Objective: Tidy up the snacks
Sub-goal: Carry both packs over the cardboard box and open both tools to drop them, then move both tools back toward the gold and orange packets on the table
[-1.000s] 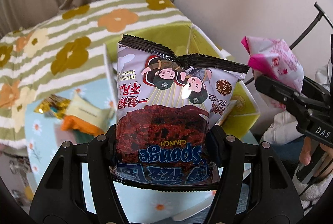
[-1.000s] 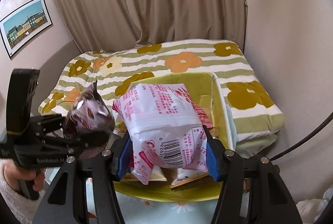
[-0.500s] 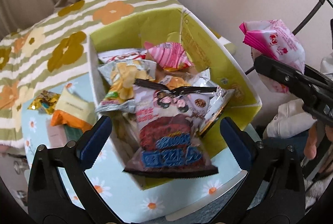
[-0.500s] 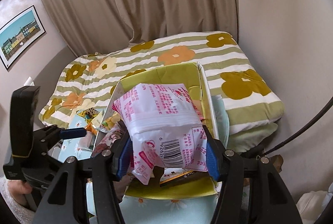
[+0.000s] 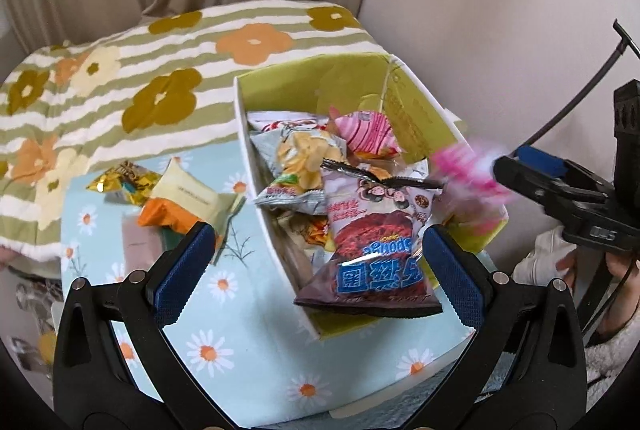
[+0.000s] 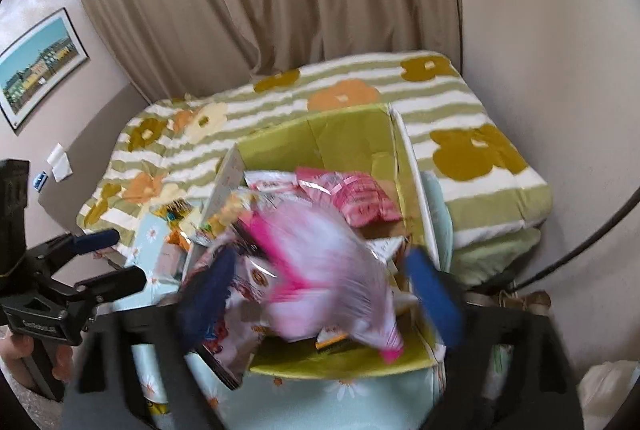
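oddly blurred, the pink packet [image 6: 320,270] sits between parted right tongs [image 6: 320,290]; left tongs [image 5: 316,266] gape empty.

Surface [image 5: 240,330] covered in light-blue daisy-print cloth. On it: green-lined snack box [image 5: 404,98] at right, gold-wrapped snack [image 5: 120,182], cream packet [image 5: 188,190] and orange packet [image 5: 168,218] at left. Behind, bed [image 5: 120,78] with striped floral blanket.
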{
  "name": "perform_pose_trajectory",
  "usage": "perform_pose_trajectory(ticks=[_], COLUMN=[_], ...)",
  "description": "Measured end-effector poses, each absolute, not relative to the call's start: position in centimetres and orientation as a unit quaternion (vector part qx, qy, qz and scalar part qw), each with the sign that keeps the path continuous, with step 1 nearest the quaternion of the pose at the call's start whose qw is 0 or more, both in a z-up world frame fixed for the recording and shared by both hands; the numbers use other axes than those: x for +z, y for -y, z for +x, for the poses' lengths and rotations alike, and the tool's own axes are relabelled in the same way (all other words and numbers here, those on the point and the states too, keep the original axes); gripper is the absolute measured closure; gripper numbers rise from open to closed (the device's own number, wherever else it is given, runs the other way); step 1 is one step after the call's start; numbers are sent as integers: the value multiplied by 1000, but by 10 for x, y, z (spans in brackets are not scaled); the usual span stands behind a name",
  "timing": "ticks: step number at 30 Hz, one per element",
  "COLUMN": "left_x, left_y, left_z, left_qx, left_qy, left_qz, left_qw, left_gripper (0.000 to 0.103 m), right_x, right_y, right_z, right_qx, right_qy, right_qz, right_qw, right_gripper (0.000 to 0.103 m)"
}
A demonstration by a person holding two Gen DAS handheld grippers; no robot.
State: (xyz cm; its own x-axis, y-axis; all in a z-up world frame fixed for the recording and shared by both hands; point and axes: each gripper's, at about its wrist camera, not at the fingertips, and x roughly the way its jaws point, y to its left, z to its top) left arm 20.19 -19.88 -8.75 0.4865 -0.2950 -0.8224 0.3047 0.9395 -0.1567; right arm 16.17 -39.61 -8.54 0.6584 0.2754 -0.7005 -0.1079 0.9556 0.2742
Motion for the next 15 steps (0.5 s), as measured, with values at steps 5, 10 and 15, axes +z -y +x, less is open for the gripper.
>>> perform_pose_trajectory(ticks=[5, 10, 15], left_x=[-94, -103, -101], left_y=[185, 169, 155], left_z=[197, 192, 184], left_qx=[-155, -135, -112], left_qy=[-480, -494, -494], left_qz=[-4, -24, -32], left_qw=[863, 859, 862], left_gripper=[0, 0, 0], right_x=[-89, -91, -86], right_y=[399, 398, 393], right_z=[159, 158, 157], right_qx=[97, 108, 117], right_qy=[-397, -413, -412], right_qz=[108, 108, 96], right_qw=[906, 898, 899], right_gripper=[2, 2, 2])
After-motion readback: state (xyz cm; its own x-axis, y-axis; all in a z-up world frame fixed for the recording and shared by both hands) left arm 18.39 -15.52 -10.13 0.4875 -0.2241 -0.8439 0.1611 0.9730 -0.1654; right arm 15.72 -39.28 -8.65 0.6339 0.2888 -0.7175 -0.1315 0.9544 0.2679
